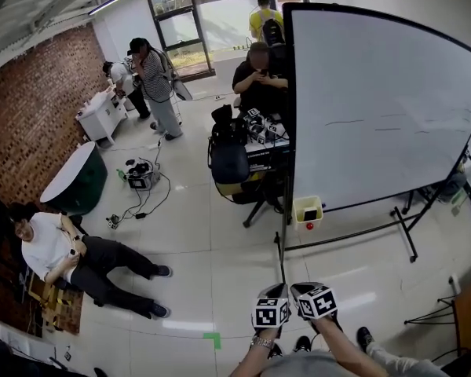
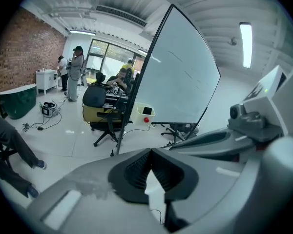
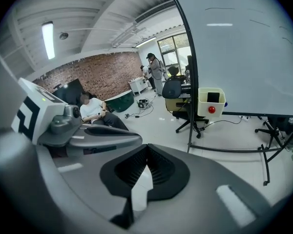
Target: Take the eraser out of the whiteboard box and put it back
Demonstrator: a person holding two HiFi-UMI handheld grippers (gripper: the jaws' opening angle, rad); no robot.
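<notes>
Pale tiled floor (image 1: 220, 242) runs across the room, with a red brick wall (image 1: 31, 108) at the left of the head view. A large white whiteboard on a black wheeled stand (image 1: 385, 100) stands upright at the right, with a few faint marks on its face. A black office chair (image 1: 229, 162) is just beside the board's left edge. A person in a white top (image 1: 51, 246) sits on the floor near the brick wall. Both grippers are held low at the bottom edge of the head view, close side by side with their marker cubes up, well apart from the board. Left gripper (image 2: 150, 151): jaws pressed together at the tips, nothing between them. Right gripper (image 3: 146, 146): jaws closed the same way, empty. A small pale-yellow whiteboard box (image 1: 299, 210) hangs at the board's lower left corner, beside the stand's post. The dark eraser (image 1: 309, 214) sits inside that box. A small red round knob (image 1: 309, 226) shows on the box's front.
</notes>
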